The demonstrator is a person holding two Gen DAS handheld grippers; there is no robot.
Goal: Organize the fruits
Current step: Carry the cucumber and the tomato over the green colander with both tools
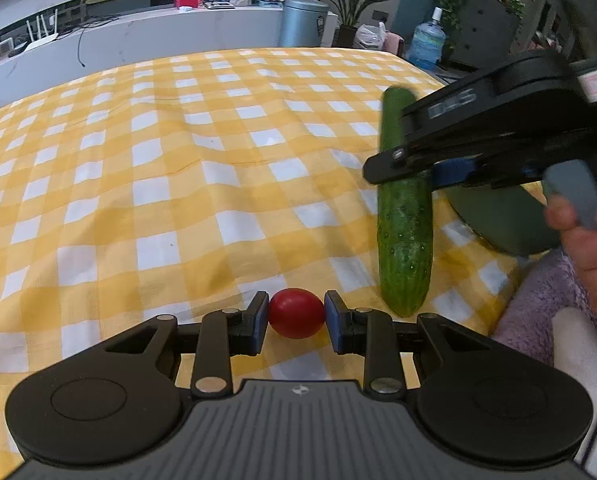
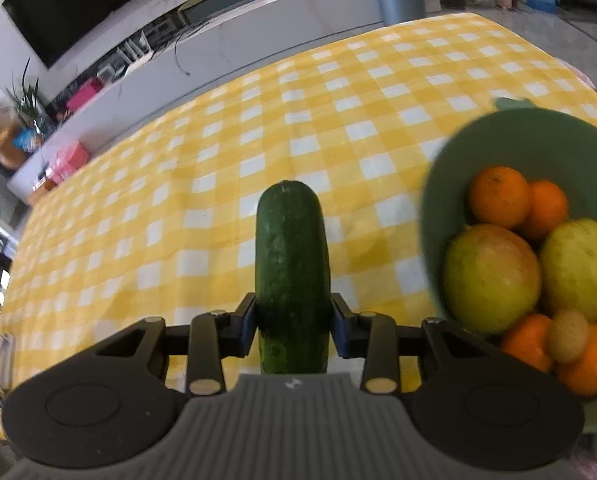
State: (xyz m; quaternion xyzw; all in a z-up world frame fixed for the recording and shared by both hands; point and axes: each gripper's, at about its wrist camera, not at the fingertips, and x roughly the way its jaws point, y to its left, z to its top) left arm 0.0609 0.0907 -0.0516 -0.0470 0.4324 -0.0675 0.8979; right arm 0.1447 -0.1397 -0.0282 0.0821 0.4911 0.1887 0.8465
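Your left gripper [image 1: 296,316] pinches the red tomato [image 1: 296,313] over the yellow checked surface [image 1: 178,160]. On the right, your right gripper [image 1: 414,164] clamps the cucumber [image 1: 404,248] upright, a green bowl [image 1: 502,220] behind it.

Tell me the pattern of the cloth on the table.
The cloth has a yellow and white check pattern. It shows best in the left wrist view.

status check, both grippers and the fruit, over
Left gripper shut on red tomato. Right gripper shut on cucumber. Green bowl beside it, path clear.
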